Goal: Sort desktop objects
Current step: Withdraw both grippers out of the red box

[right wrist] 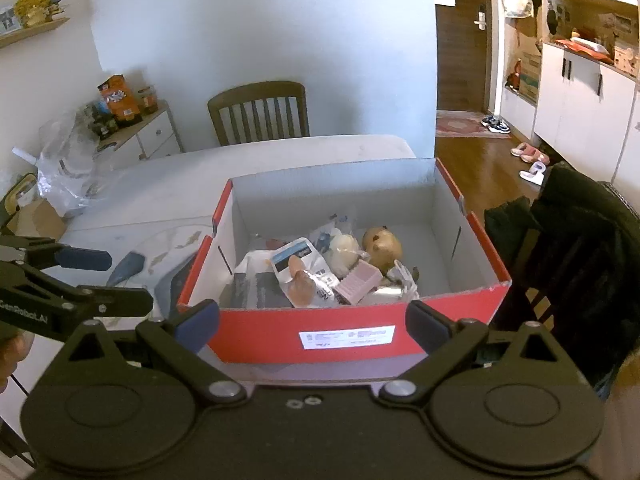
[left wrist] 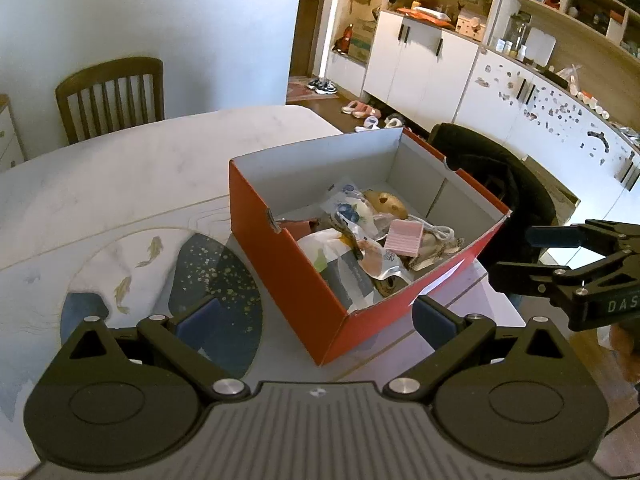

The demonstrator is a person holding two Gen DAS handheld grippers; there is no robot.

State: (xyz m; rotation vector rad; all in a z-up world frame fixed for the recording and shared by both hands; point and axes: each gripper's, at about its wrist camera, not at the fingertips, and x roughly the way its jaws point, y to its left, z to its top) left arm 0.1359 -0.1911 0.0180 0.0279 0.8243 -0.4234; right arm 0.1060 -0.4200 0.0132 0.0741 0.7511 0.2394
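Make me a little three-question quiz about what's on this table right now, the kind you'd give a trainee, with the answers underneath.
1. True or false: the red box is closed with a lid.
2. Which lies inside the box? A) a small pink packet B) a pair of scissors C) a glass bottle
3. Fill in: neither the left gripper nor the right gripper holds anything; both have their jaws ____.

Key
1. False: it has no lid on, and its contents show from above.
2. A: the packet rests on the pile of wrappers and bags.
3. Open: each frames the box from outside without touching it.
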